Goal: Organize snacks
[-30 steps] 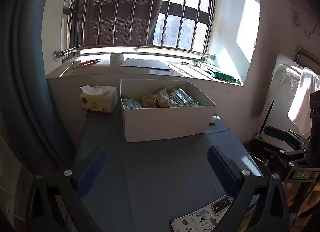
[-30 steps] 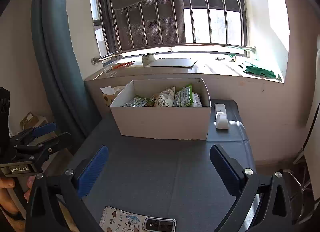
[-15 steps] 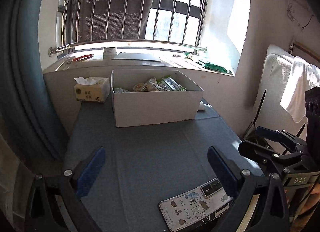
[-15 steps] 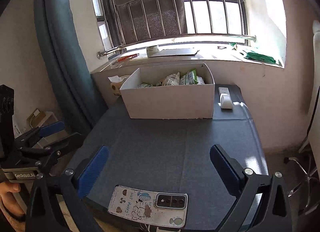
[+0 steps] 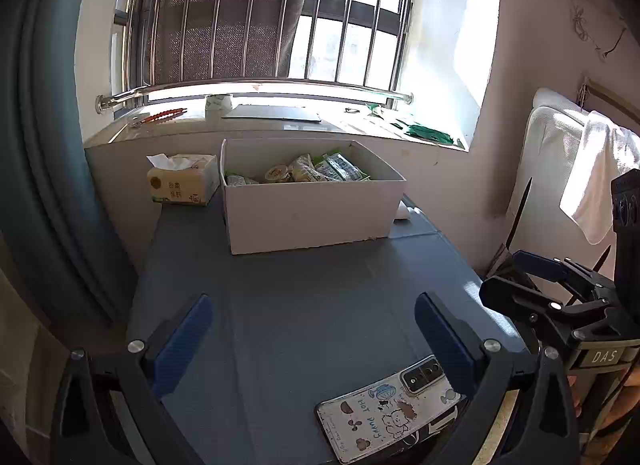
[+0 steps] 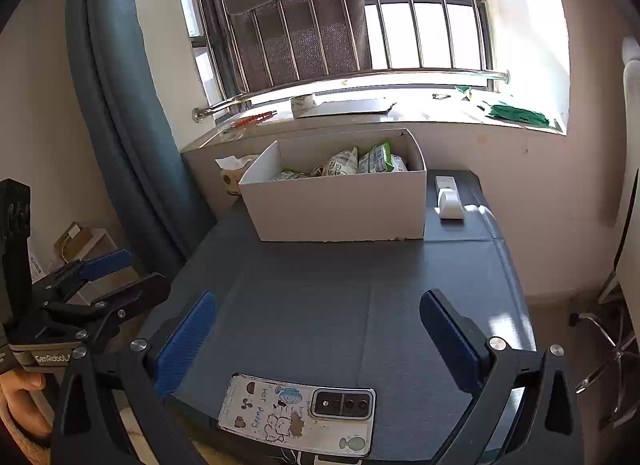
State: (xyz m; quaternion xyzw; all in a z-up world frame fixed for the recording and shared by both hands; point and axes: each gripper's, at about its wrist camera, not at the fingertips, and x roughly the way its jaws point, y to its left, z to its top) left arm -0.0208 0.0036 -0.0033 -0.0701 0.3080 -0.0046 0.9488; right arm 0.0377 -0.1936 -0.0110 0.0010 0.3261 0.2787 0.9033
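A white cardboard box (image 5: 312,213) stands at the far end of the dark grey table (image 5: 320,297); it also shows in the right wrist view (image 6: 340,205). Several wrapped snacks (image 5: 308,173) lie inside it, also seen from the right (image 6: 352,163). My left gripper (image 5: 312,329) is open and empty, low over the table's near edge. My right gripper (image 6: 320,329) is open and empty, beside it on the right. Each gripper appears in the other's view, the right one (image 5: 560,297) and the left one (image 6: 80,297).
A phone in a cartoon case (image 6: 300,413) lies face down at the table's near edge, also in the left wrist view (image 5: 388,413). A tissue pack (image 5: 182,181) sits left of the box. A white remote (image 6: 448,197) lies right of it. A windowsill (image 5: 280,121) holds small items.
Both grippers have pulled back from the box toward the table's near edge. The phone has come fully into view. Both stay open.
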